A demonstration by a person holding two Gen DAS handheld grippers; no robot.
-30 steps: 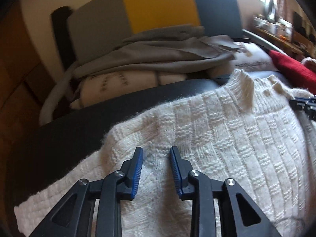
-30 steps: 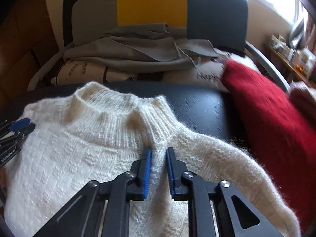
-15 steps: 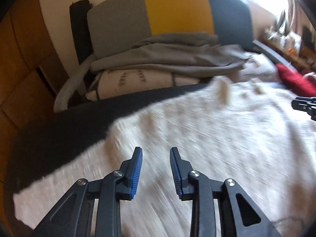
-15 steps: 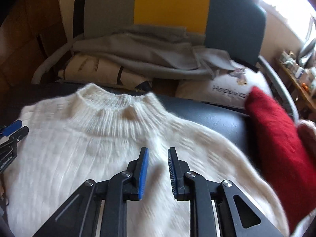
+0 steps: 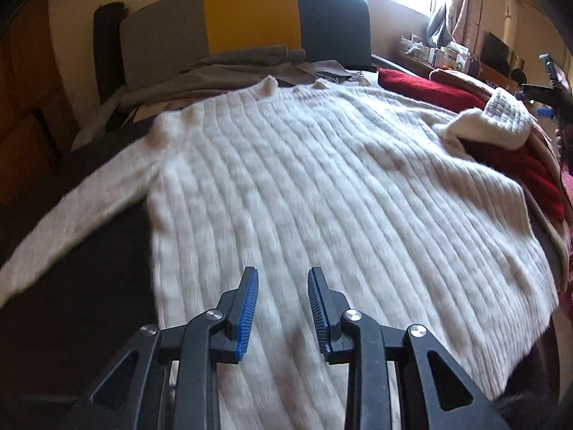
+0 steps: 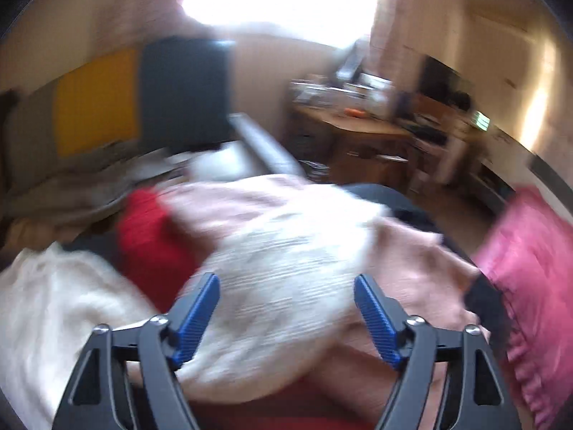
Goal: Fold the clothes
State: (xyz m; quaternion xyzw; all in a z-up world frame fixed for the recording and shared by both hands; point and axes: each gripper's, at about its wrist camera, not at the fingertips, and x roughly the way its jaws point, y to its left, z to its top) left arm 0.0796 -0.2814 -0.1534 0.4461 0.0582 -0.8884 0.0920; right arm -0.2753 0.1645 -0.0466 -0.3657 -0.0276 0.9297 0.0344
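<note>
Jaws on the left gripper (image 5: 283, 304) stand a little apart with nothing between them, hovering over the lower body of the white knitted sweater (image 5: 322, 186), which lies spread flat on the dark table (image 5: 89, 286) with its collar toward 12 o'clock and its left sleeve (image 5: 71, 215) trailing off toward 9 o'clock. On the right gripper (image 6: 286, 308) the jaws are spread wide and empty, pointed at the sweater's other sleeve (image 6: 286, 268), which is bunched up at about 2 o'clock in the left view, lying on a red garment (image 5: 508, 157) and a pale pink one (image 6: 412, 258). The right view is heavily smeared, so exactly how near the blue pads (image 6: 198, 319) are to the knit cannot be told. Judging from this, the sleeve fold comes next, and the risk sits on the right: closing on a bunched sleeve that rests on other clothes could catch the red or pink fabric along with the wool and drag it onto the sweater. A quick pull on fluffy knit could also shift the whole body, since nothing is pinning it. Beyond 12 o'clock a grey garment (image 5: 229, 75) is piled on a chair (image 5: 250, 18).
</note>
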